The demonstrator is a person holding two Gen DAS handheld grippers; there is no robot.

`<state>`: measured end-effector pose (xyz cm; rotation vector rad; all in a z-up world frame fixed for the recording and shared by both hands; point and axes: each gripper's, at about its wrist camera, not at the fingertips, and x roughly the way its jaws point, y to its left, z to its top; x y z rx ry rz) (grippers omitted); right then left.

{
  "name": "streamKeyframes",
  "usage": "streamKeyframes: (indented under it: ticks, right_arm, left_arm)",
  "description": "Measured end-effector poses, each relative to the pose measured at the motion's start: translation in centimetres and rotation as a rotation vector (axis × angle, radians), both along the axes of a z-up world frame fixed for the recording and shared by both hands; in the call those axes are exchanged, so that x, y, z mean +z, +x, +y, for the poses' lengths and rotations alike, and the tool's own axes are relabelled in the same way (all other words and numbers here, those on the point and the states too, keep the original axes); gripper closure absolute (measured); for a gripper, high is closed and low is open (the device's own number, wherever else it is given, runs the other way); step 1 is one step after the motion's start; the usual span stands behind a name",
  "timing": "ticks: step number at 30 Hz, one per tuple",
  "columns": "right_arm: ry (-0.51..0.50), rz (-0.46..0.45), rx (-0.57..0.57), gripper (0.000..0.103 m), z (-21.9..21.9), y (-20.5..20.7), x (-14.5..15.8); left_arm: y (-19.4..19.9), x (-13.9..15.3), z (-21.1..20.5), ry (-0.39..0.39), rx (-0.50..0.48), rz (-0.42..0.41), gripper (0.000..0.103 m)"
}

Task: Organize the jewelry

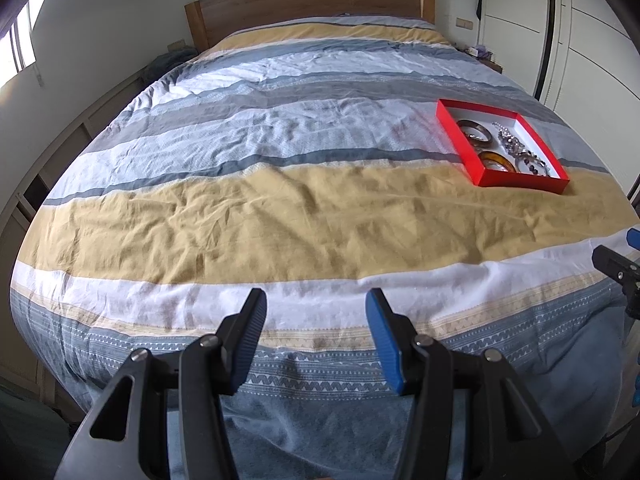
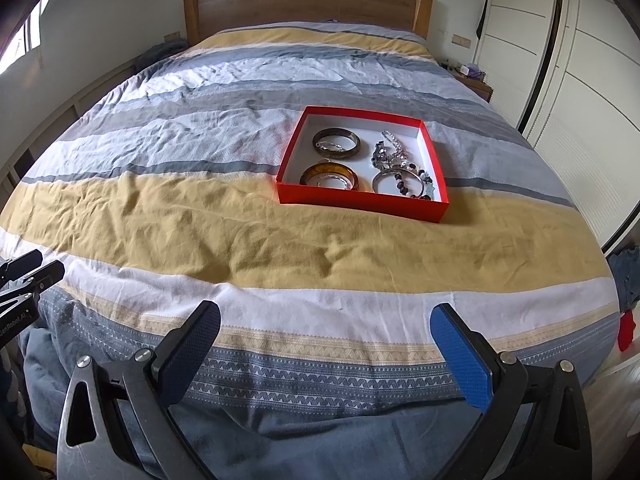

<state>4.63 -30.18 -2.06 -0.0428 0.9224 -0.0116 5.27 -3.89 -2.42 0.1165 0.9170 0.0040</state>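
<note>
Roughly mid-bed, one red box sat on the striped duvet, w/ two brown bangles, one silver bangle & tangled chains. Left gripper & right gripper both released, holding nothing, near bed's foot; path unobstructed.

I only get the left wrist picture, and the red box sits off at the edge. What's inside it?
Observer: In the right wrist view the red box faces the camera. Two brown bangles lie on its left: a dark bangle at the back, an amber bangle in front.
Operator: And on the right side?
Observer: A tangled silver chain at the back, a silver bangle with dark beads across it in front.
Operator: Is the other tool holding anything?
Observer: No. The right gripper is open, its fingers wide apart above the bedspread, short of the box.
</note>
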Motion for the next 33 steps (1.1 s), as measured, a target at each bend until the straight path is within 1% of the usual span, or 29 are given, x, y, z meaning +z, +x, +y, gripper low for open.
streamKeyframes:
  ticks: [27, 33]
  right_arm:
    - [-0.008, 0.025, -0.003, 0.0, -0.08, 0.05, -0.92]
    - [-0.011, 0.028, -0.002, 0.0, -0.06, 0.07, -0.93]
  left_arm:
    - [0.07, -0.35, 0.19, -0.003, 0.004, 0.005, 0.053]
    - [0.0, -0.8, 0.69, -0.004, 0.011, 0.014, 0.053]
